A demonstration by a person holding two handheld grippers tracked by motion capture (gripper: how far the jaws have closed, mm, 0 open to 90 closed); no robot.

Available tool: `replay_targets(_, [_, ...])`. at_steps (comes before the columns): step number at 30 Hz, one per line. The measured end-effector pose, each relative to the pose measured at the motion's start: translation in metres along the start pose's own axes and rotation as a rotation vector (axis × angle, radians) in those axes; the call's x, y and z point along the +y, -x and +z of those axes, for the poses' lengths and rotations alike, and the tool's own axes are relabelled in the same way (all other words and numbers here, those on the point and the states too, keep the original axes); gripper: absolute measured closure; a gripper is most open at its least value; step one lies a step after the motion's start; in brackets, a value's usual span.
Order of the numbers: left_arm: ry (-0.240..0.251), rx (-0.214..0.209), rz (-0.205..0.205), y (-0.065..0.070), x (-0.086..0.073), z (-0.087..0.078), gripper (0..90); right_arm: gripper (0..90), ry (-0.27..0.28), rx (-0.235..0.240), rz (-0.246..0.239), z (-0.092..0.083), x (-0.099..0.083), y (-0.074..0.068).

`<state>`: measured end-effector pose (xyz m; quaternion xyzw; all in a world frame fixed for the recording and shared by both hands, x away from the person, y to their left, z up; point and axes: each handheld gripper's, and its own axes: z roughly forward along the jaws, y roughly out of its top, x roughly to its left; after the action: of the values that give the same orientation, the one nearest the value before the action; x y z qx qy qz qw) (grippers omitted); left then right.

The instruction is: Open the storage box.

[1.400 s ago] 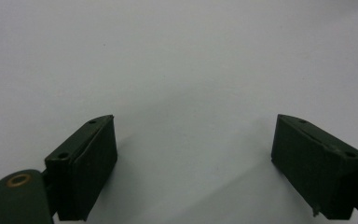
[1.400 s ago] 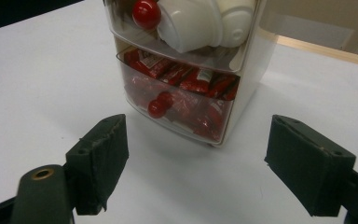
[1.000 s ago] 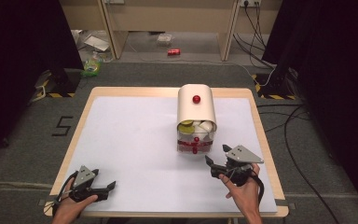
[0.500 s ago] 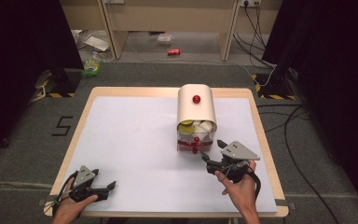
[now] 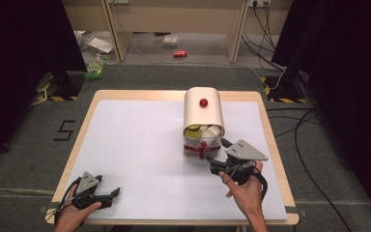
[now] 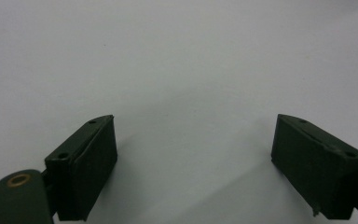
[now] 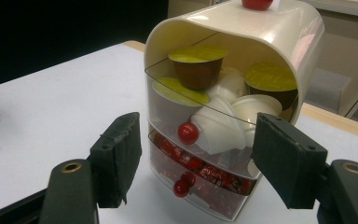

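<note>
A person's right gripper (image 5: 216,157) closes in on a cream drawer box (image 5: 203,112) that stands on the white table (image 5: 135,145), right of centre toward the far edge, its rounded shell topped by a red knob (image 5: 203,102). In the right gripper view the jaws have just been closing, yet they are parted and pinch nothing, framing the box's near face with the pads apart from it. The clear upper drawer (image 7: 200,116) holds coffee capsules (image 7: 197,65) and white creamer cups, and bears a small red upper knob (image 7: 188,133); the lower drawer (image 7: 200,179), packed with red-wrapped sweets, carries its own lower knob (image 7: 182,187). The step in hand looks to be pulling a drawer open by its knob. To do it well, the jaws should narrow further, centre on one knob alone, and seat the pads behind the ball before drawing straight toward the near edge; a skewed pull could jam the drawer or drag the light box along. The left gripper (image 5: 107,195) rests at the near left corner, well apart from the box, jaws wide open over bare table, free to steady the shell if it slides.
</note>
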<state>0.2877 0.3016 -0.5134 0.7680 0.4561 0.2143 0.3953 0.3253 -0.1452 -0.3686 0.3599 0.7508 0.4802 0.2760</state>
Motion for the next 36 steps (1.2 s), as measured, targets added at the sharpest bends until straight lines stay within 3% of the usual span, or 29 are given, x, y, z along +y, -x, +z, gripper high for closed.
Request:
replay_targets(21, [0.000,-0.001,-0.001,0.000,0.000,0.000,13.4,33.5,0.009,-0.002,-0.011,0.026,0.012,0.011])
replay_targets(36, [0.000,-0.001,-0.001,0.000,0.000,0.000,13.3,33.2,0.002,0.018,-0.025,0.039,0.014,0.008])
